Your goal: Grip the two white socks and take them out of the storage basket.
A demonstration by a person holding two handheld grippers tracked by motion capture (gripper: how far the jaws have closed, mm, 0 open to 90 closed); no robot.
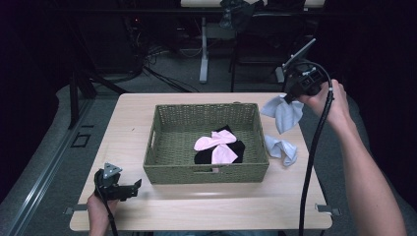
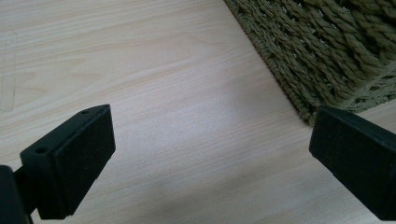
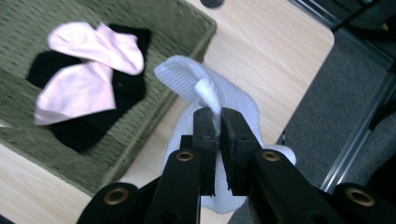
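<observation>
Resting low at the near-left corner of the pale wood-grain table (image 1: pixel 295 206), the left gripper (image 1: pixel 133 187) sits in the person's left hand (image 1: pixel 98 209), its jaws spread wide and holding nothing. Its own camera confirms it: two blunt black padded jaws well apart, bare laminate between them, and the twisted cord weave of the basket's corner up close, a texture the high view only hints at.

Centre table now, the olive-green woven basket (image 1: pixel 206 173), rectangular, with handle slots cut in its walls. Inside lie two pink socks (image 1: pixel 216 144), soft and crumpled, spread on top of black socks (image 1: pixel 236 147).

Moving right, a second white sock (image 1: pixel 281 149) lies bunched on the table just beside the basket's right wall, seen from the high view.

Further right and lifted clear of the table, the right gripper (image 1: pixel 287 98), in the person's right hand (image 1: pixel 329 101), is clamped on a white sock (image 1: pixel 284 114), which dangles beside the basket's far-right corner. The right gripper view gets in close: jaws pinched nearly together on a fold of ribbed knit (image 3: pixel 210 93), fabric draping either side.
</observation>
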